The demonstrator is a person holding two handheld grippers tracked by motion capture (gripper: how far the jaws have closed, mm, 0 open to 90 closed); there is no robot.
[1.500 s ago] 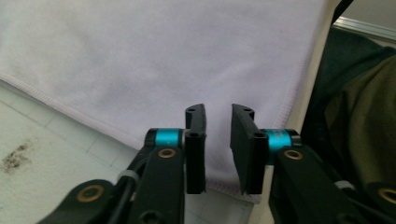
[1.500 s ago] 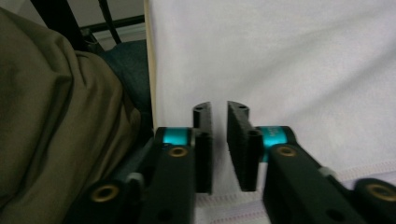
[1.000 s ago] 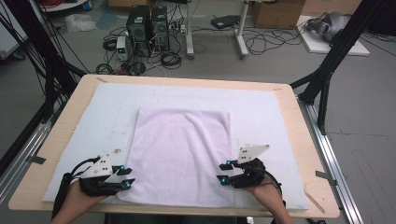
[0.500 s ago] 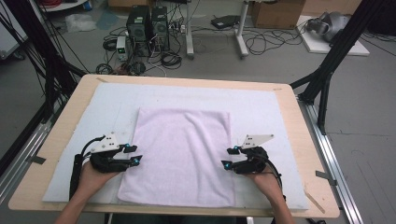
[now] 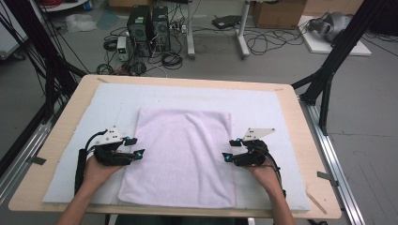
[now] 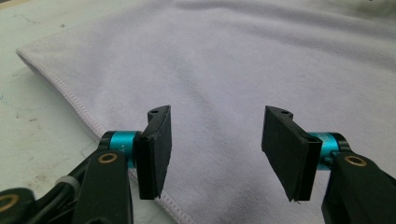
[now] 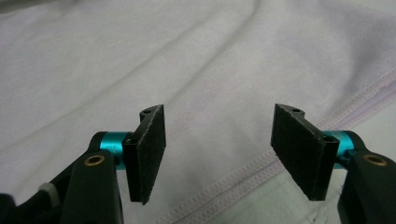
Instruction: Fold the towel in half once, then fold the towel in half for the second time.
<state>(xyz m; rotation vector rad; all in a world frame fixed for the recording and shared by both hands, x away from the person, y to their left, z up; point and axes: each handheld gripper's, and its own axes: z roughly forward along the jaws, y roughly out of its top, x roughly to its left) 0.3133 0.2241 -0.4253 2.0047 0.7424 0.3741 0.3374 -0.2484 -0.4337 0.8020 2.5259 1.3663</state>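
Observation:
A pale lilac towel [image 5: 183,154] lies flat in the middle of the white mat [image 5: 263,103], folded into a tall rectangle. My left gripper [image 5: 134,146] sits at the towel's left edge, pointing inward. Its jaws have just been opening and stand apart over the hemmed edge [image 6: 84,109] with nothing between the pads [image 6: 154,149]. My right gripper [image 5: 231,149] is at the towel's right edge, facing the left one. Its jaws have also just been opening, and they hover empty above the towel's stitched hem [image 7: 243,179].
The mat covers most of a wooden table [image 5: 300,117]. Bare mat lies on both sides of the towel and behind it. Black frame legs [image 5: 328,70] stand at the table's far corners, and computers and cables [image 5: 150,23] are on the floor beyond.
Both hands have slid away from the front edge along the towel's sides to about its middle. Both pairs of jaws have opened wider.

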